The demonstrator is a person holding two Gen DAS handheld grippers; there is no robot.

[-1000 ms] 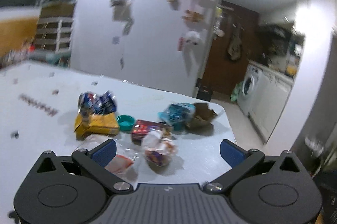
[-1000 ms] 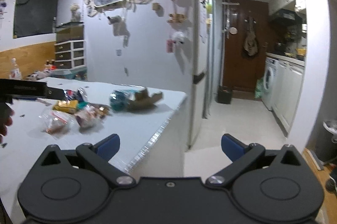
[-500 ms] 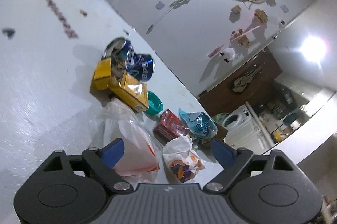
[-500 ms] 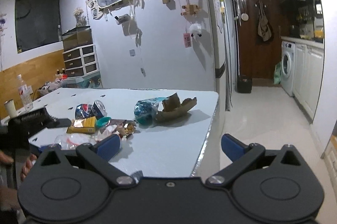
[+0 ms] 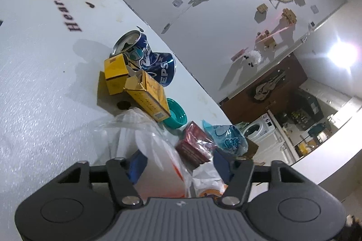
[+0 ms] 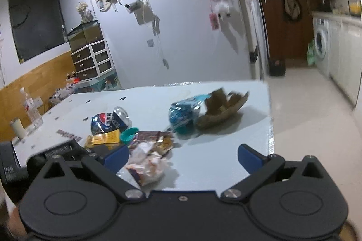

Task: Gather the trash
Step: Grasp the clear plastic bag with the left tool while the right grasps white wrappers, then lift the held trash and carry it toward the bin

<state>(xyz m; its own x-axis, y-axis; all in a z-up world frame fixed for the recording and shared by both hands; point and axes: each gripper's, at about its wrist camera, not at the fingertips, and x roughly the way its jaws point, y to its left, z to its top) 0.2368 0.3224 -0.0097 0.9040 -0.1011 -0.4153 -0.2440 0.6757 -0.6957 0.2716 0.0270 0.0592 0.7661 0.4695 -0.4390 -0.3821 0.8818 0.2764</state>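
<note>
Trash lies in a heap on the white table point(image 5: 34, 82). In the left wrist view my left gripper point(image 5: 178, 161) is open, its jaws on either side of a clear plastic bag point(image 5: 158, 150) with orange print. Beyond it lie a yellow carton point(image 5: 140, 87), a crushed Pepsi can point(image 5: 149, 60), a teal lid point(image 5: 176, 114), a red packet point(image 5: 192, 146) and a blue wrapper point(image 5: 226, 139). In the right wrist view my right gripper point(image 6: 183, 157) is open above the table's near edge, with a crumpled white wrapper point(image 6: 147, 166) by its left finger. The Pepsi can point(image 6: 108, 121), blue wrapper point(image 6: 183, 114) and torn brown cardboard point(image 6: 221, 109) lie farther off.
The table's right edge point(image 6: 270, 127) drops to a tiled floor leading to a washing machine point(image 6: 321, 46) and a brown door point(image 6: 285, 14). A water bottle point(image 6: 31, 109) and a white cup point(image 6: 18, 130) stand at the table's far left. A drawer unit point(image 6: 92, 60) stands by the wall.
My left gripper has moved in low over the heap, its jaws now around the plastic bag and narrower. My right gripper has swung left and closer to the table, over the trash.
</note>
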